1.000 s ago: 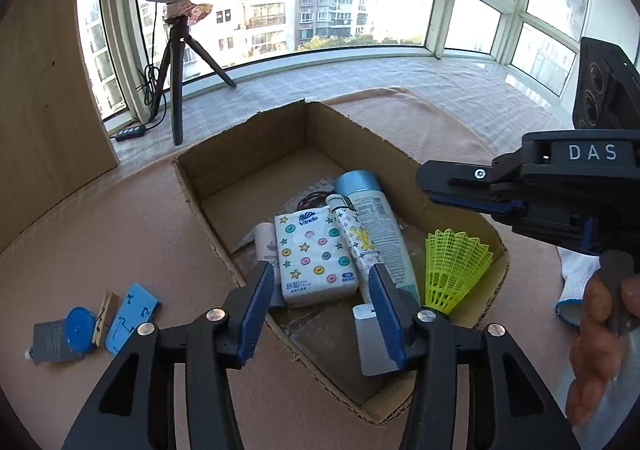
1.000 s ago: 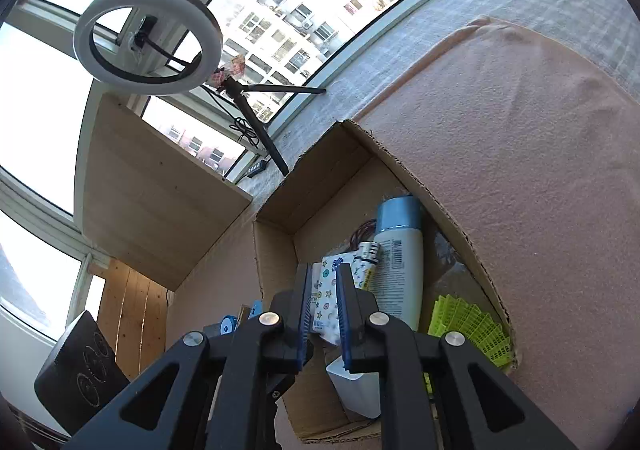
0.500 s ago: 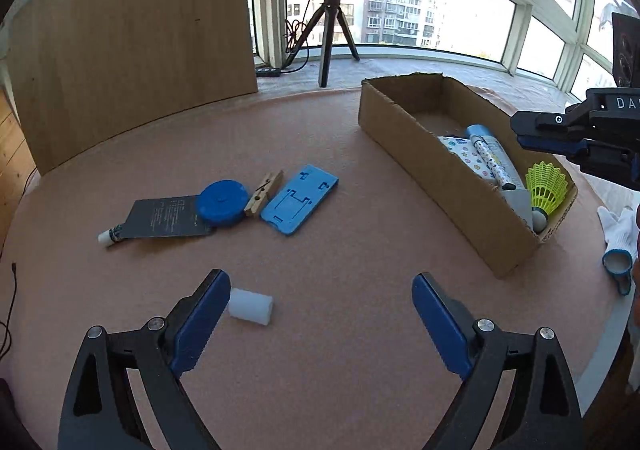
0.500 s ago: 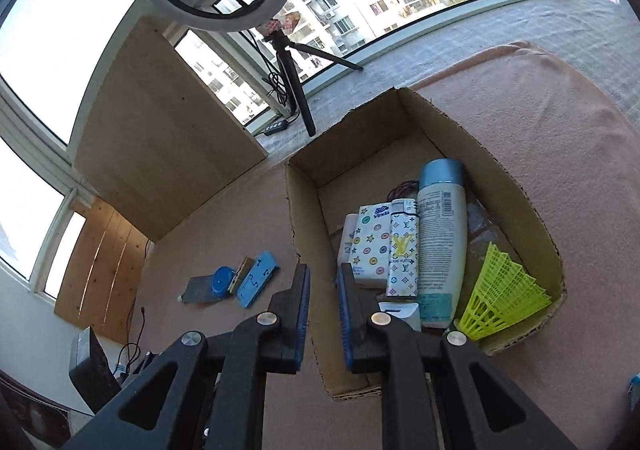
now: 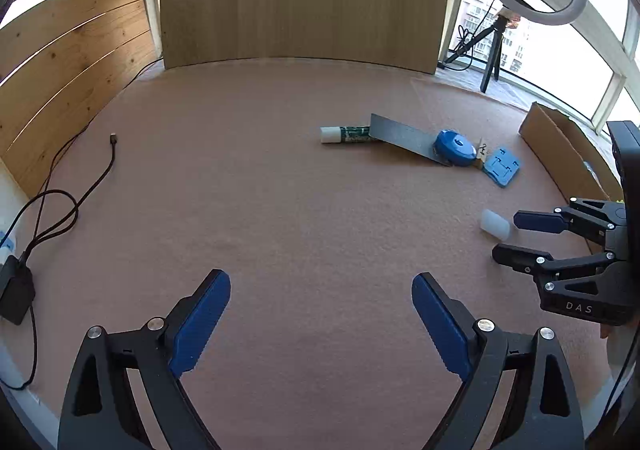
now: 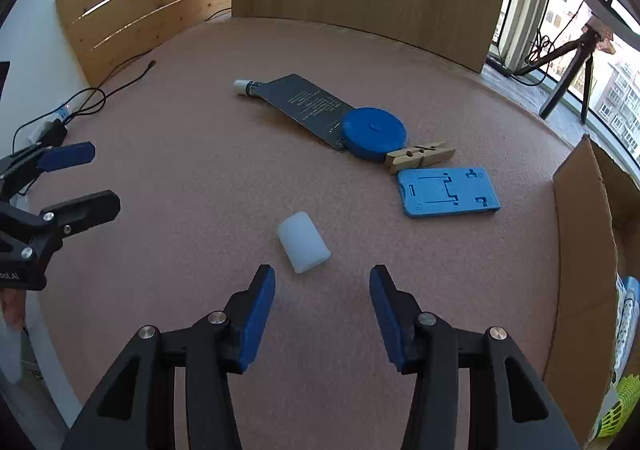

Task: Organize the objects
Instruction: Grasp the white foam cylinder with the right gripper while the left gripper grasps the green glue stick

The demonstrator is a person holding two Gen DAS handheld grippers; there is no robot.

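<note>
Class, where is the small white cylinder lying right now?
In the right wrist view the white cylinder lies on its side on the pink mat, just ahead of the right gripper, left of the blue stand.

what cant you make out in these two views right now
- Cardboard box contents, right wrist view: near wall and frame edge hide all but a yellow shuttlecock.
- Dark tube print, both views: too small to read.
- Clothespin, left wrist view: mostly behind the blue round case.

Right wrist view: cylinder lies nearest. Behind it, a row: tube, disc on its end, clothespin, flat stand. Cardboard box far right.
</note>
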